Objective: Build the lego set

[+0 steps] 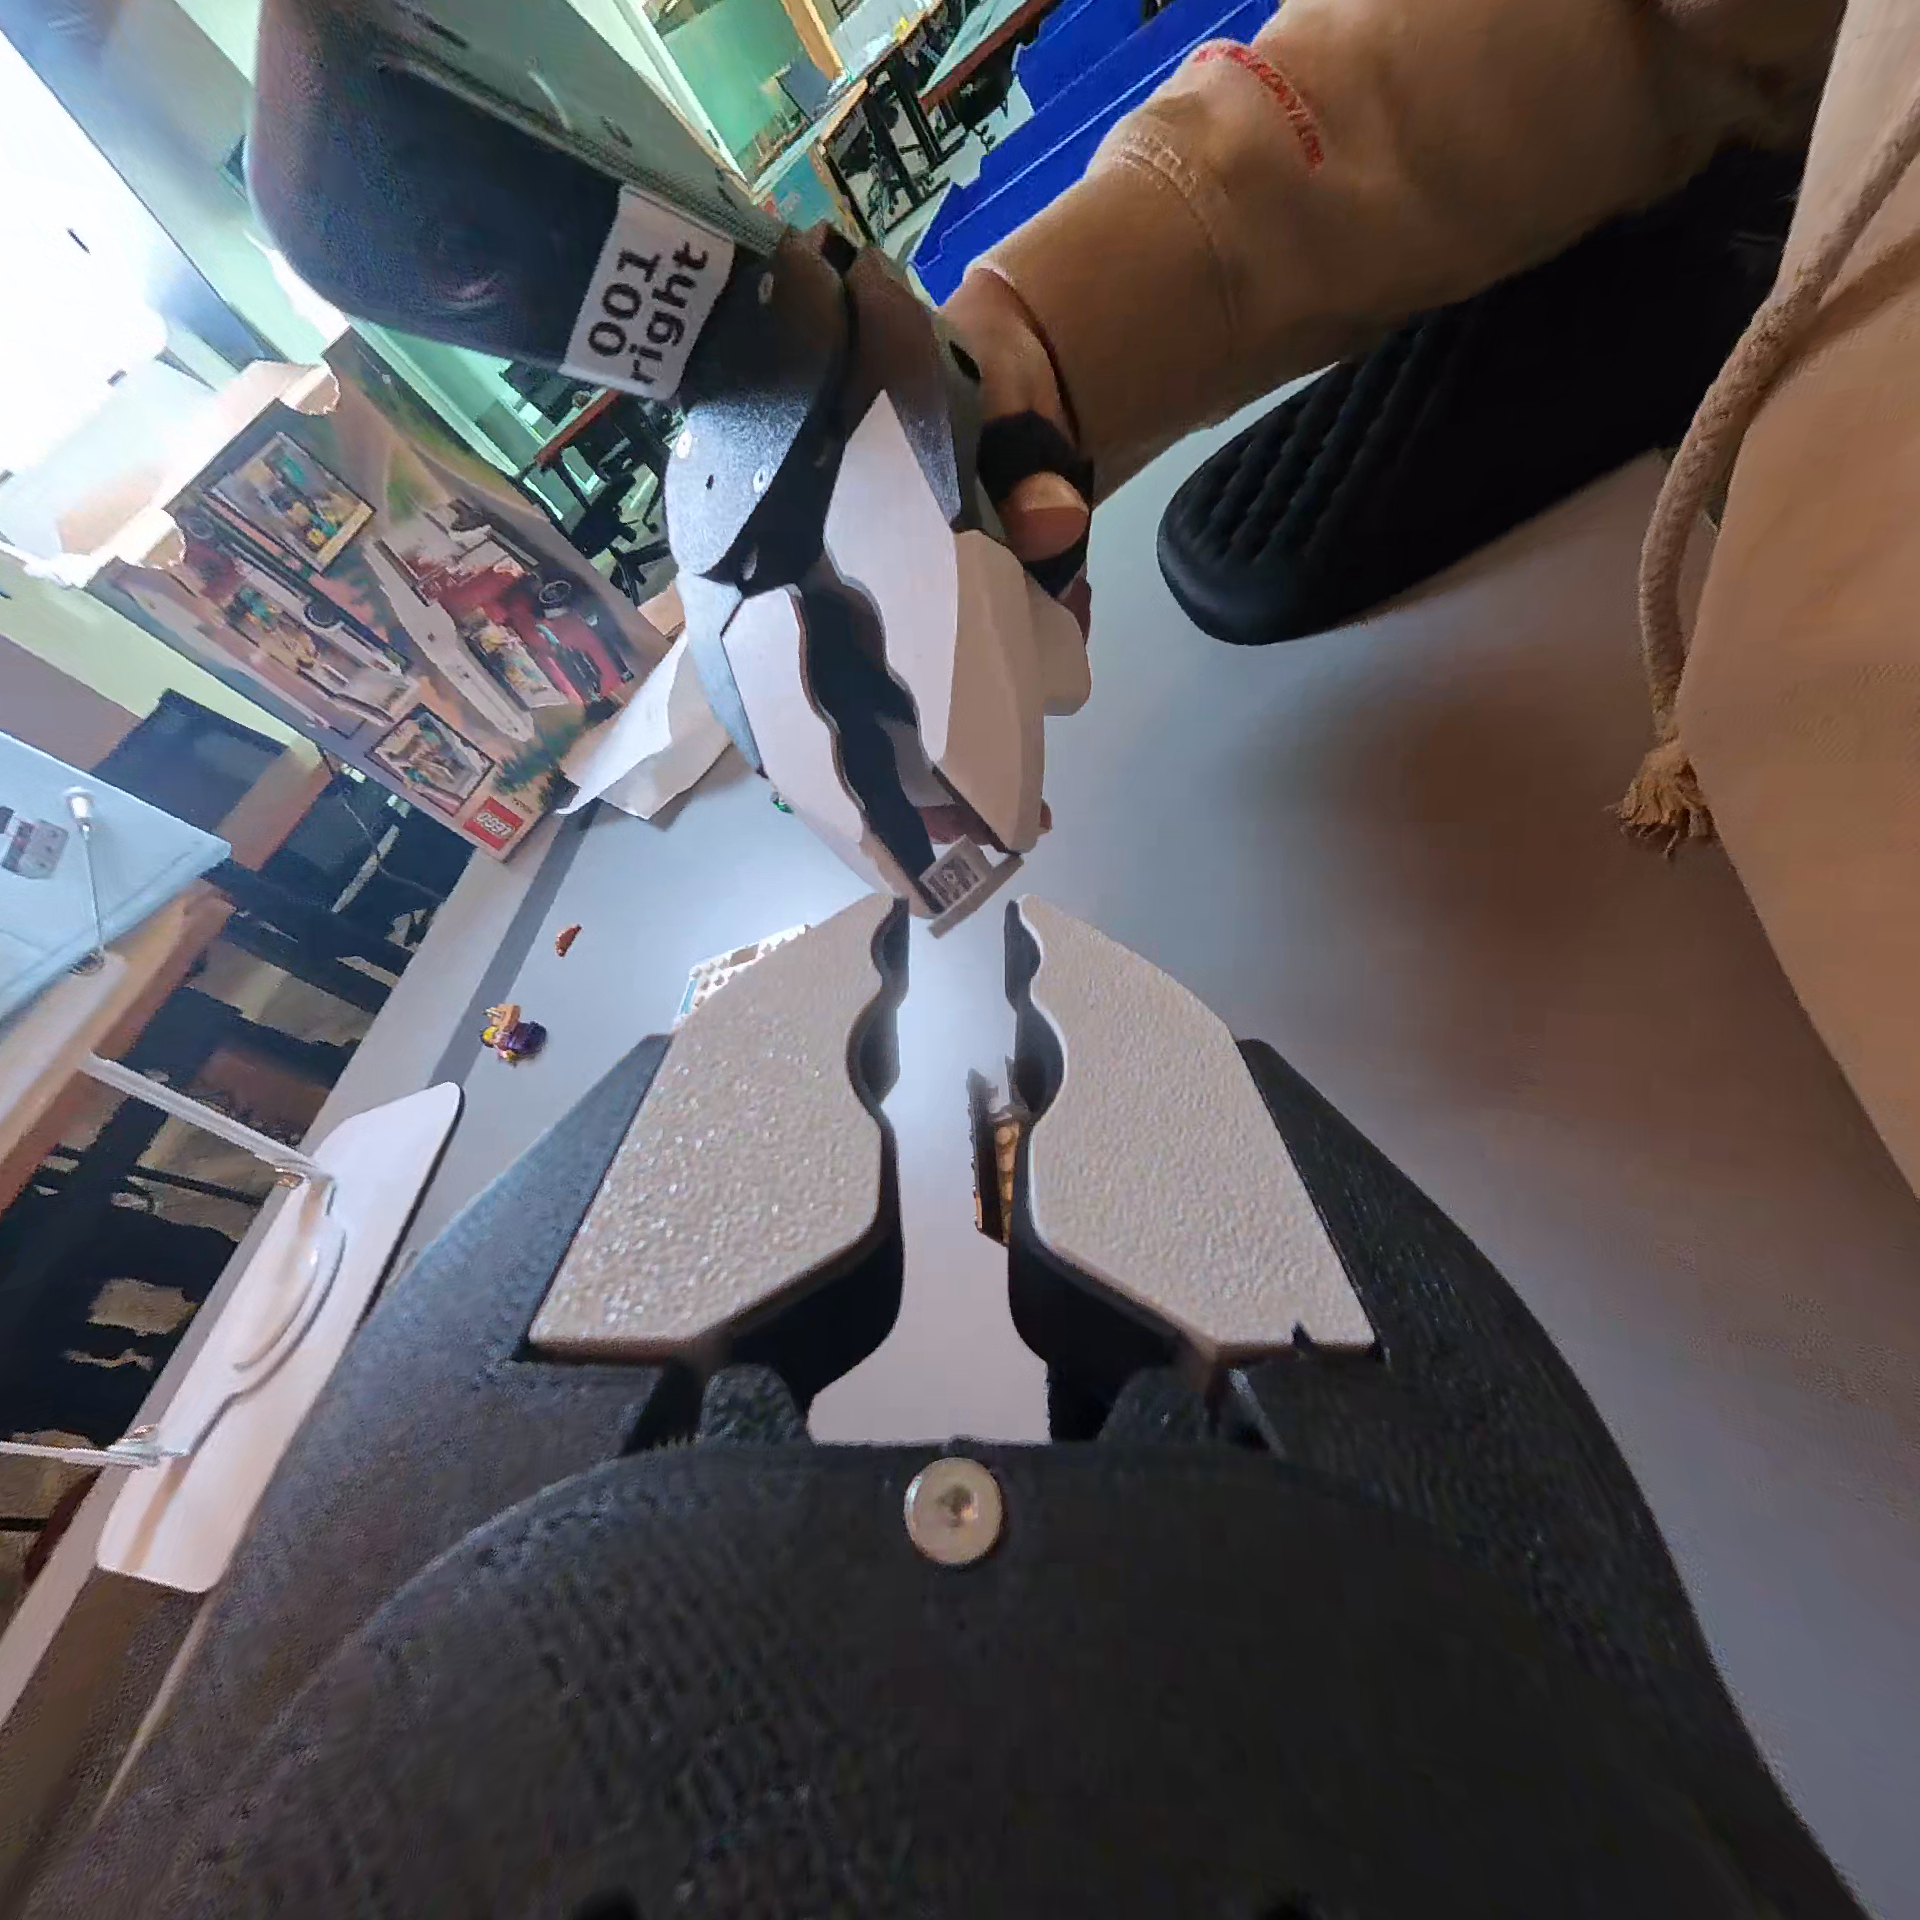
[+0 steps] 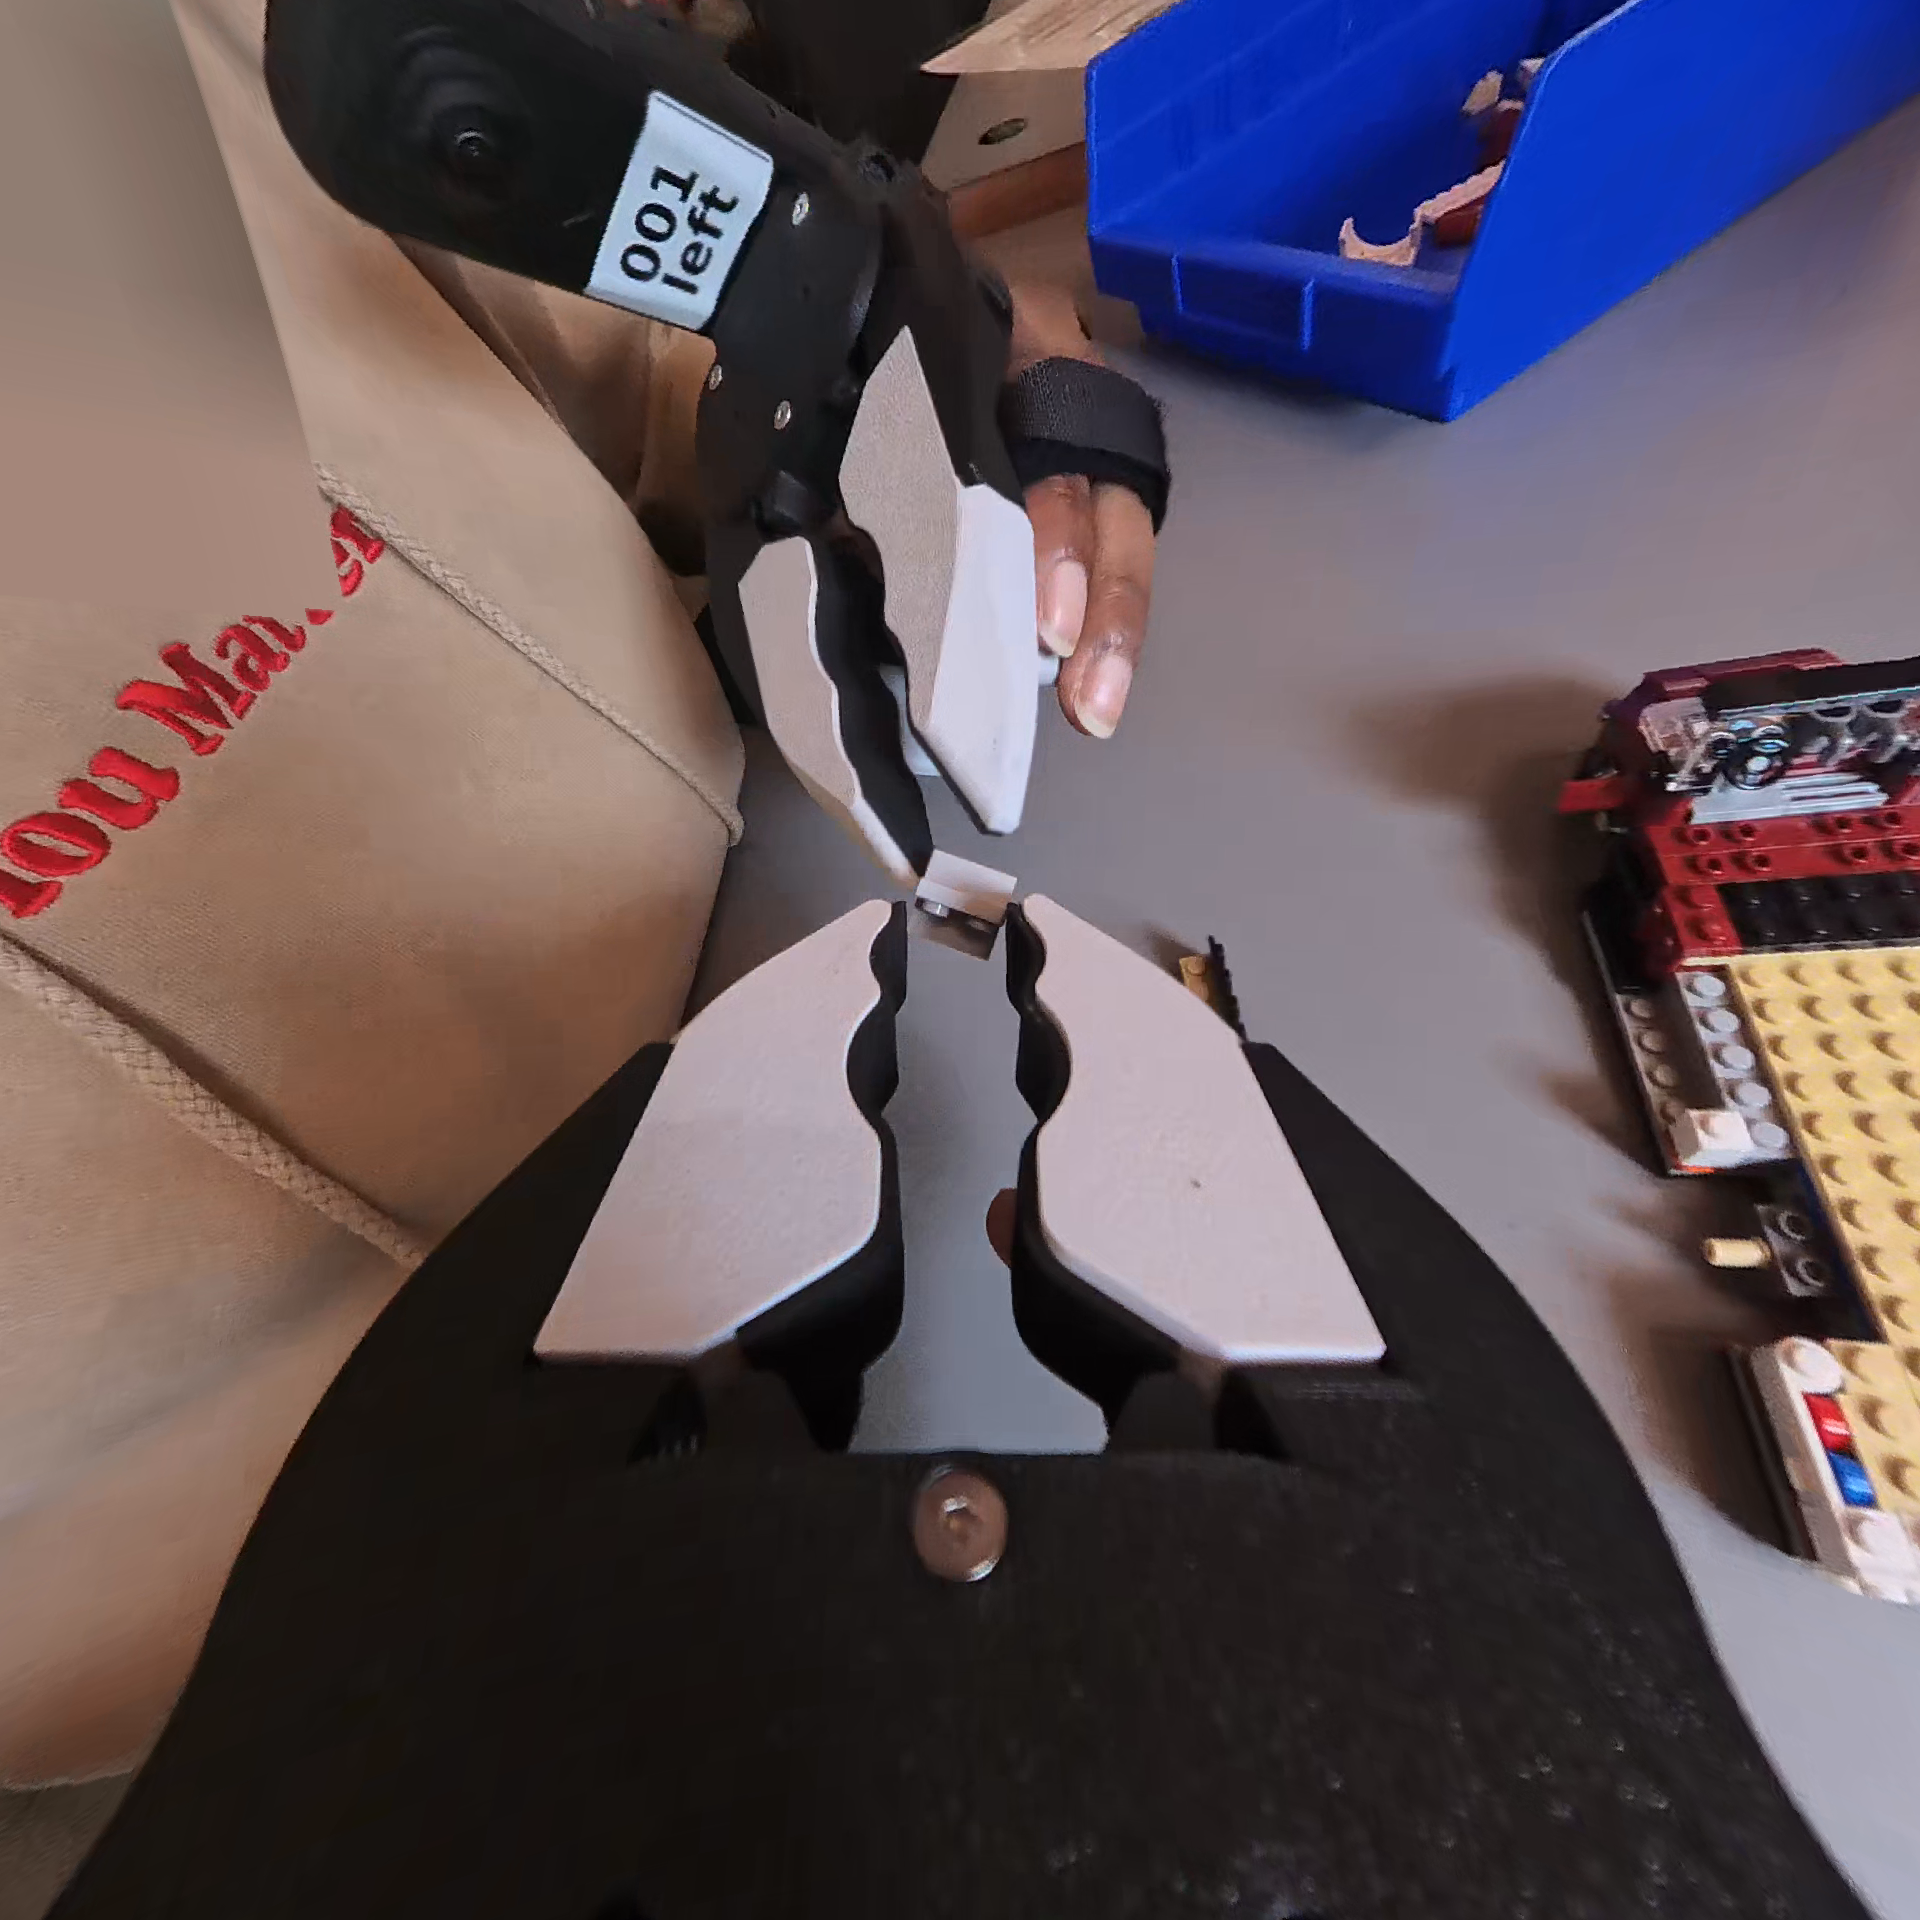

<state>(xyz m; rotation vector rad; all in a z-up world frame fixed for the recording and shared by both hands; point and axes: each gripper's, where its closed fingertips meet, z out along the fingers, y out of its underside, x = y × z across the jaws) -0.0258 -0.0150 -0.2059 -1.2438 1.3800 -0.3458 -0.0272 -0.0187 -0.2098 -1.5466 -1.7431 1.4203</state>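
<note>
The brick model point(image 2: 1808, 1049) runs off the right edge of the right wrist view, and its lower end is blurred. The blue bin point(image 2: 1288, 197) is cut off at the top, its contents mostly hidden behind its wall. A tiny toy figure point(image 1: 513, 1032) on the table is too small to make out, perhaps purple-clad. The picture box point(image 1: 384, 613) is partly hidden behind the right gripper point(image 1: 961, 868).
</note>
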